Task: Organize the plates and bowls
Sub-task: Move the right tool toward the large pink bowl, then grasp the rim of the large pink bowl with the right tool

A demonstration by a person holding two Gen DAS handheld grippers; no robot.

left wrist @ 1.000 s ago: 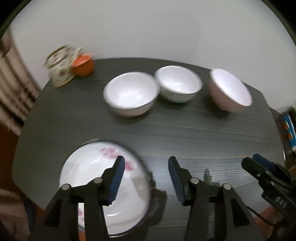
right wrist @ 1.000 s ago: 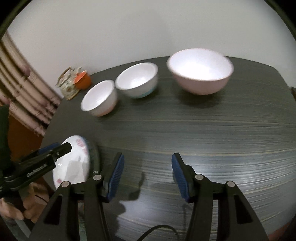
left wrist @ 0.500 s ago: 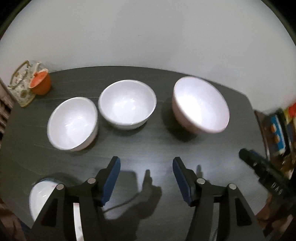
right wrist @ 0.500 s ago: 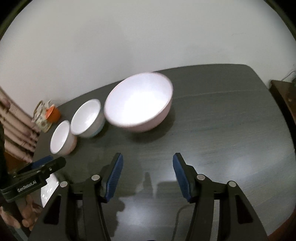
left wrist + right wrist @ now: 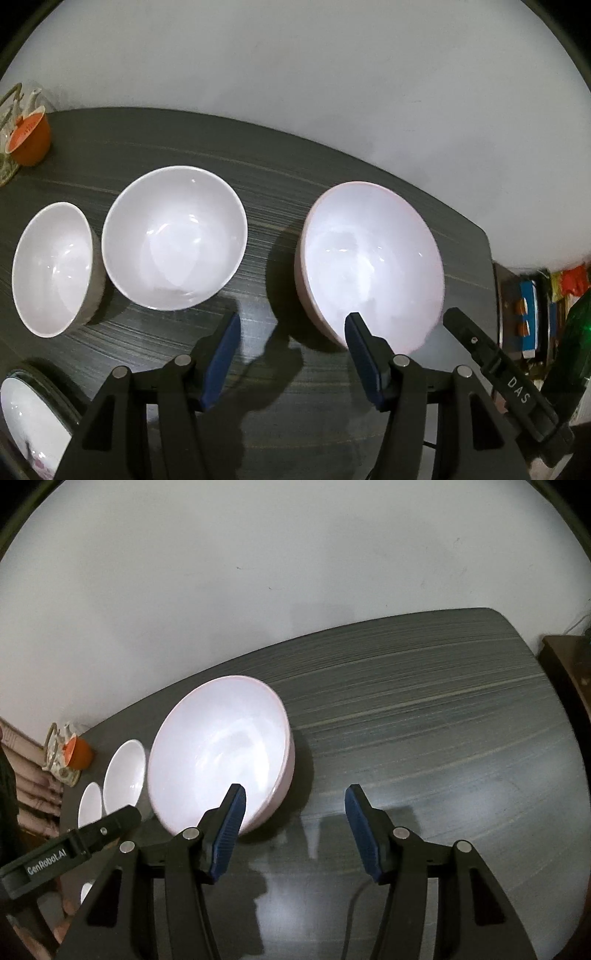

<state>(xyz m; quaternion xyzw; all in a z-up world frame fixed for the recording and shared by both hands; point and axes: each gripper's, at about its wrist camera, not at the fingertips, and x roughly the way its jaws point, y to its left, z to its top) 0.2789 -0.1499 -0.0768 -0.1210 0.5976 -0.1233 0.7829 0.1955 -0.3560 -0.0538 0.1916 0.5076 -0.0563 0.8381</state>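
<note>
On the dark table (image 5: 277,177) three bowls stand in a row: a small white bowl (image 5: 51,269) at the left, a medium white bowl (image 5: 173,236), and a large pink bowl (image 5: 369,258) at the right. A flowered plate (image 5: 26,424) shows at the lower left corner. My left gripper (image 5: 293,321) hovers open and holds nothing; its right finger overlaps the pink bowl's near rim. In the right wrist view the pink bowl (image 5: 221,749) lies just left of my right gripper (image 5: 293,790), which is open and holds nothing, its left finger over the rim.
An orange cup (image 5: 29,138) and a flowered teapot (image 5: 55,753) stand at the table's far left corner. A wall runs behind the table. Bare tabletop (image 5: 424,720) stretches right of the pink bowl. Colourful shelf items (image 5: 528,314) and brown furniture (image 5: 565,664) lie past the right edge.
Both grippers have travelled right along the table, from the plate to the pink bowl. The plate has slid to the left view's corner. The left jaws stand slightly wider.
</note>
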